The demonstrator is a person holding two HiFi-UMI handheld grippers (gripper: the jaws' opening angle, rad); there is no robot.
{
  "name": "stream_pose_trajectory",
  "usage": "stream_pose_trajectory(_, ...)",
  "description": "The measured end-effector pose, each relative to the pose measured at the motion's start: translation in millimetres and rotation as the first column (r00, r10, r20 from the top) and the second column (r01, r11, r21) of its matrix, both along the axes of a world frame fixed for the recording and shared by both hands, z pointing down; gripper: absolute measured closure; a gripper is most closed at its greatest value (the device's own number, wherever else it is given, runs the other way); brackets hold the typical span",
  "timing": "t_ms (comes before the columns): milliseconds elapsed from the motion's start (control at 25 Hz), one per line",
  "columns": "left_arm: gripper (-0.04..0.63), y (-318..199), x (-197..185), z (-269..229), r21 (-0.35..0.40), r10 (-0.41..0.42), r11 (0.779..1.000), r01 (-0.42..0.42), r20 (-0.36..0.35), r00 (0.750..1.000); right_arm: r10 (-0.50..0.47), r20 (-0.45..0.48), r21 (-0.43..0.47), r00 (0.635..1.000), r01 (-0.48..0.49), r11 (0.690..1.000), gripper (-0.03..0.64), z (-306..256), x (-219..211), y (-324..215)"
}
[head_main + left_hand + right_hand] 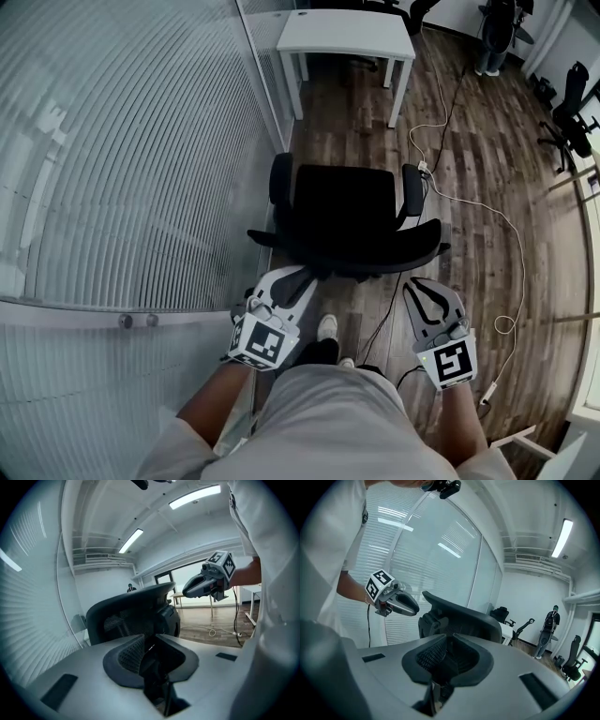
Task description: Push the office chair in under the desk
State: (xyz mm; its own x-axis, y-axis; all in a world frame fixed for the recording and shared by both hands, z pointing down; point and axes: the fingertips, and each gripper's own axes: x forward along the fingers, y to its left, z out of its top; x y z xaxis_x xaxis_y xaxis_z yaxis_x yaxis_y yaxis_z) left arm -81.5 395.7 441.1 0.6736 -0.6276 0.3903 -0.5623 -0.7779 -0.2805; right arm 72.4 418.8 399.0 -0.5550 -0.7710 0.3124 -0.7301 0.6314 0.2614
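Now, state: left hand-held gripper (302,277), right hand-held gripper (418,287) both narrow, empty.
Push: evenly on chair (349,217) back, straight under tabletop (345,36).

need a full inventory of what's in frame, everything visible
office chair: 1, black, mid-floor, between the person and the desk
desk: 1, white, far end beside the glass wall
cable: 1, white, looping over the floor right of the chair
glass wall: 1, striped, left side
other chair: at least 1, black, far right
bystander: 1, dark clothes, far back
floor: brown wood
left hand-held gripper: 1, grey, behind chair back, shut, empty
right hand-held gripper: 1, grey, same
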Motion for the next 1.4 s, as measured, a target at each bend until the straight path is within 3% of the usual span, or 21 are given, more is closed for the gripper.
stream_pose_trajectory(160,0.532,-13,-15,24,0.004,0.003,1.0,-0.004,0.104,0.995,0.02,-0.055,-0.042,0.998,-0.023,0.999,0.583,22,15,-11)
stream_pose_trajectory(360,0.532,-30,-29,47,-0.023,0.005,1.0,-0.001,0.175,0.985,0.026,-0.117,-0.081,0.993,-0.036,0.996,0.581,46,29,-26)
stream_pose_trajectory(600,0.5,-43,-40,70,-0.035,0.055,0.998,-0.047,0.294,0.954,-0.003,-0.242,-0.114,0.97,-0.025,0.993,0.56,74,44,-37)
stream_pose_trajectory(960,0.46,-58,-59,97,-0.038,0.115,0.993,-0.11,0.494,0.862,-0.077,-0.439,-0.151,0.895,0.011,0.988,0.502,102,64,-53)
stream_pose_trajectory(1160,0.437,-64,-67,109,-0.061,0.141,0.99,-0.13,0.579,0.803,-0.128,-0.537,-0.188,0.834,0.029,0.982,0.48,116,74,-60)
stream_pose_trajectory(1280,0.434,-67,-68,112,-0.063,0.14,0.99,-0.128,0.605,0.784,-0.162,-0.59,-0.219,0.791,0.037,0.975,0.462,129,79,-65)
stream_pose_trajectory(1400,0.434,-69,-72,115,-0.049,0.13,0.99,-0.129,0.65,0.749,-0.179,-0.619,-0.235,0.765,0.037,0.971,0.456,137,82,-69)
